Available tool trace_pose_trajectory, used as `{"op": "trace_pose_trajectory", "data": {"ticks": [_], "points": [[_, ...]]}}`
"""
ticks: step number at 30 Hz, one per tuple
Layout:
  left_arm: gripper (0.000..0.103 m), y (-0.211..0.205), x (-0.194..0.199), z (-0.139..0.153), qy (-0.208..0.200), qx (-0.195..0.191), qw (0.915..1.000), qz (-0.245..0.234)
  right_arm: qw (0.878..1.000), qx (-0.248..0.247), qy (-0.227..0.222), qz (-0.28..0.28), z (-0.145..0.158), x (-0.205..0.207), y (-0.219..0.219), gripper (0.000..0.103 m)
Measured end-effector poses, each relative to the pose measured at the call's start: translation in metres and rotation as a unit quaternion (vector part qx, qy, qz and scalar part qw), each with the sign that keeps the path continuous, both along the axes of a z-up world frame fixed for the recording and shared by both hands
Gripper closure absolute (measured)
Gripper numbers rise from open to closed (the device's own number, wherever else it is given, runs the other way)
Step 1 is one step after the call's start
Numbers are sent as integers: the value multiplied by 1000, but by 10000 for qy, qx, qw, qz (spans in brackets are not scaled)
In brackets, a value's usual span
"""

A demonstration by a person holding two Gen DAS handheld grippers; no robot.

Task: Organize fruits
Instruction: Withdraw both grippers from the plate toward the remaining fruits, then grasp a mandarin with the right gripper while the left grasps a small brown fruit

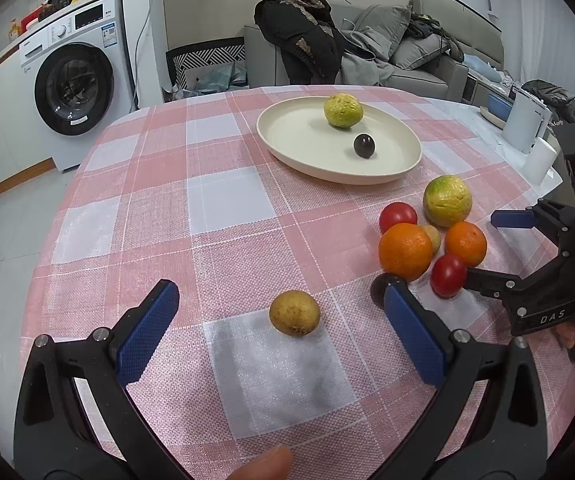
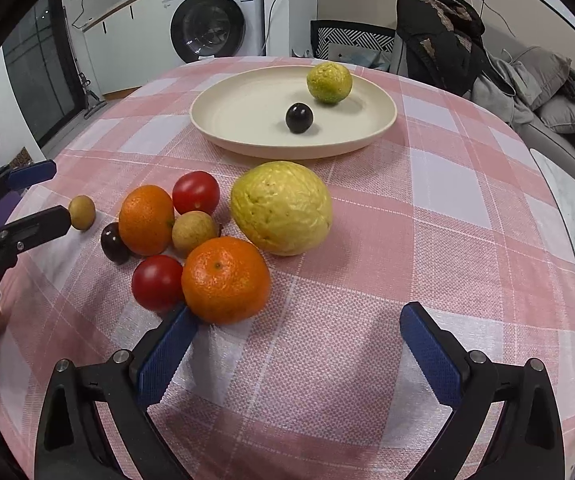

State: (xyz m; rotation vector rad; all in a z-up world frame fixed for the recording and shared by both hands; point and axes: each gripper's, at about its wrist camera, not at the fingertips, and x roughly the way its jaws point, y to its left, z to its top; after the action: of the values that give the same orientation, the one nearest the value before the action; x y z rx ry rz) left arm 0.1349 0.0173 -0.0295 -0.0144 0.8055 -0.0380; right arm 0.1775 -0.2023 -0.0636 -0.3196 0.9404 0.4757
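Plate (image 2: 215, 128): cream, on pink checked tablecloth (image 2: 427, 200); holds one guava, one dark grape.

Loose guava (image 2: 282, 207): beside plate, touching cluster of oranges, tomatoes, longan.

Near orange (image 2: 225, 279): touches left finger of right gripper (image 2: 299, 354), jaws spread, empty. Risk: nudge scatters round fruit.

Lone longan (image 1: 294, 313): between spread, empty jaws of left gripper (image 1: 283, 336). Risk: off-centre closure rolls it away.

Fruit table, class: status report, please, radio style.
Left gripper open around loose longan. Right gripper open, empty, beside near orange. Plate holds two fruits. Nothing blocking.
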Motion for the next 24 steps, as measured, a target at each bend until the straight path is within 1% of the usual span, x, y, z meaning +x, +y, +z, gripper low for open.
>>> {"op": "trace_pose_trajectory", "data": {"ticks": [5,7,9,17,19,22,24], "points": [[1,-1,3,-4,50,17,10000,-6,9997,145,-173,-39,5,-4,4,2],[1,-2,3,-5,59,31,10000,-14,9996,205,-170,1,7,-5,5,13],[1,-2,3,-5,63,30,10000,-25,9994,326,-88,92,8,-6,7,20],[1,-2,5,-9,134,54,9999,-12,9982,517,-40,286,11,-8,9,40],[1,-2,6,-10,150,91,9998,15,9974,631,77,351,10,-8,8,50],[1,-1,7,-11,194,104,9998,32,9962,746,140,423,12,-10,8,58],[1,-1,7,-12,219,83,9997,36,9958,774,156,458,12,-10,9,60]]}}
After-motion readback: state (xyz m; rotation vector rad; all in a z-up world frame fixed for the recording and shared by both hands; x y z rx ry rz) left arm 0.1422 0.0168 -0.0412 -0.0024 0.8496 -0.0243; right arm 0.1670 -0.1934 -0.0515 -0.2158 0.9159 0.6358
